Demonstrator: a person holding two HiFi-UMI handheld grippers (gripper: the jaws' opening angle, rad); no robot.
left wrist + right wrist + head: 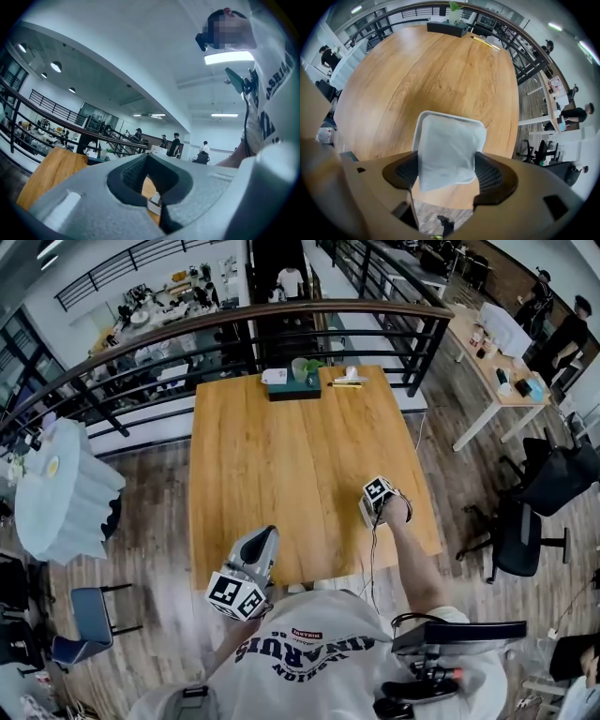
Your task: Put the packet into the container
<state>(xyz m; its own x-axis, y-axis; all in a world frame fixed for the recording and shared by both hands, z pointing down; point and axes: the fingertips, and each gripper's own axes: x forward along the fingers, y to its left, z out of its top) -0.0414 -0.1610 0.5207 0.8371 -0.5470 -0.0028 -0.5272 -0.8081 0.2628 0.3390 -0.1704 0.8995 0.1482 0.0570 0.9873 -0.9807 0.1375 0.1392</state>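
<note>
A pale, translucent packet sits between the dark pads of my right gripper, which is shut on its sides. Right under the packet a white square container rests on the wooden table, near its front right edge. In the head view the right gripper points down at that spot and covers the packet. My left gripper hovers over the table's front edge, shut and empty. In its own view the left gripper tilts upward, and the container shows through the hollow between its pads.
A dark tray with a tissue box and a small plant stands at the table's far end, with yellow items beside it. A curved railing runs behind. A cloth-covered round table is at left, an office chair at right.
</note>
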